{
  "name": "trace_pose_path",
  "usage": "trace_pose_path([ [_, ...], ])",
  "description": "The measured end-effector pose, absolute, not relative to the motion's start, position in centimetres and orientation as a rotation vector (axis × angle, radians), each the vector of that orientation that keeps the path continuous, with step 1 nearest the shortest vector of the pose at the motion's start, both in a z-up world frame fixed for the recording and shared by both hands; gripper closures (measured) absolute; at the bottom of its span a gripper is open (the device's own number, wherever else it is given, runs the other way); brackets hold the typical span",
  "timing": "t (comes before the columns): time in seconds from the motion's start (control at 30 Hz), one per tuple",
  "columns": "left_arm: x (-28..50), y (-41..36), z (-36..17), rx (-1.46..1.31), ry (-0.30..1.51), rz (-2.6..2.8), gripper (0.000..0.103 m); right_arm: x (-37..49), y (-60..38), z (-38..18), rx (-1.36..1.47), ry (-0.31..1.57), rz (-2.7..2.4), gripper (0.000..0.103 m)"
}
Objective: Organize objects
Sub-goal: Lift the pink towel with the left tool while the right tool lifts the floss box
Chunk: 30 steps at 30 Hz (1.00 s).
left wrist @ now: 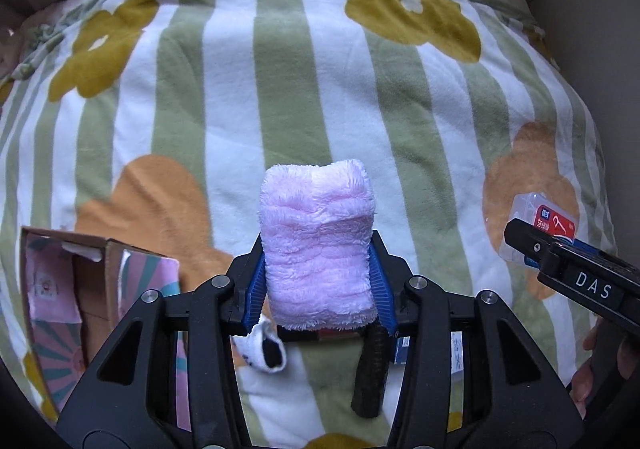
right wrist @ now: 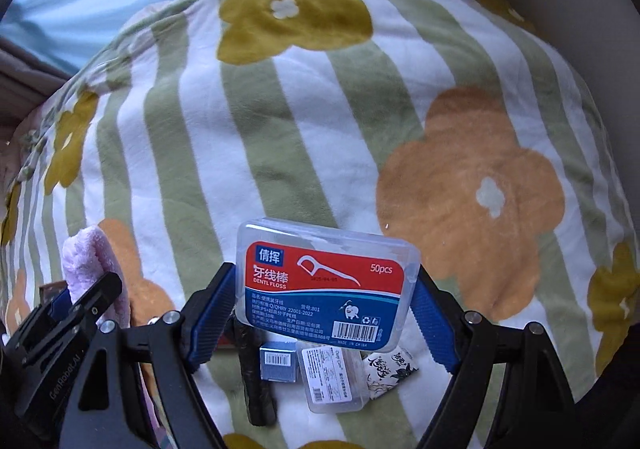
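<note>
At about eight o'clock in the left wrist view we see an open cardboard box [left wrist: 68,289] with a pink, sunburst-patterned lining, lying on the striped flower blanket [left wrist: 224,97]. Just to its right our left gripper [left wrist: 318,273] is clamped on a rolled pink fluffy towel [left wrist: 318,249], the blue finger pads [left wrist: 256,289] pressing both flanks so that the roll stands upright above the blanket. Beneath the gripper, near six o'clock, lie a small white and black sock [left wrist: 266,353] and a black ribbed cylinder [left wrist: 370,373]. At three o'clock our right gripper [left wrist: 520,237] comes in from the edge, with a clear box showing behind its tip. Turning to the right wrist view, the towel shows at nine o'clock, and in the centre our right gripper [right wrist: 326,299] is closed on a clear dental floss pick box [right wrist: 326,285] with a red and blue label marked 50pcs, held tilted off the blanket between the blue pads [right wrist: 212,309]. Below it, towards six o'clock, lie the black cylinder, a small blue barcode box [right wrist: 279,365], a clear plastic case [right wrist: 334,381] and a white packet with black ink drawing [right wrist: 390,371], set close together.
</note>
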<state>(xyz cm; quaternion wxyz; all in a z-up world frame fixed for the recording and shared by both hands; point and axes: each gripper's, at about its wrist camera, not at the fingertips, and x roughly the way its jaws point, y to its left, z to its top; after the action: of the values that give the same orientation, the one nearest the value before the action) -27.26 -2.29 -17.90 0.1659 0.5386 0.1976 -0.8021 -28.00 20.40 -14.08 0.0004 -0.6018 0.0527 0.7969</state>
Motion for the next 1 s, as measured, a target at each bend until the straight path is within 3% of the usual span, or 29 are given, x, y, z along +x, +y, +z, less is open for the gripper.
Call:
trace_pose_path([
  [0.2,-21.8,-3.0,-12.7,1.452,0.581,-2.294,0.062,-23.8,16.6,-10.9,-1.880,-0.036,2.676,0.023],
  [0.37,-17.2,-2.5,-10.2,1.417,0.563,-2.282,0.062,-20.1,14.7,-8.2,-1.856,-0.091,2.738,0.023],
  [1.0,-7.7,-3.2,-7.8,1.324,0.620,-2.247,0.062,-15.7,8.7,-4.7,-1.840,-0.211,2.866,0.023],
])
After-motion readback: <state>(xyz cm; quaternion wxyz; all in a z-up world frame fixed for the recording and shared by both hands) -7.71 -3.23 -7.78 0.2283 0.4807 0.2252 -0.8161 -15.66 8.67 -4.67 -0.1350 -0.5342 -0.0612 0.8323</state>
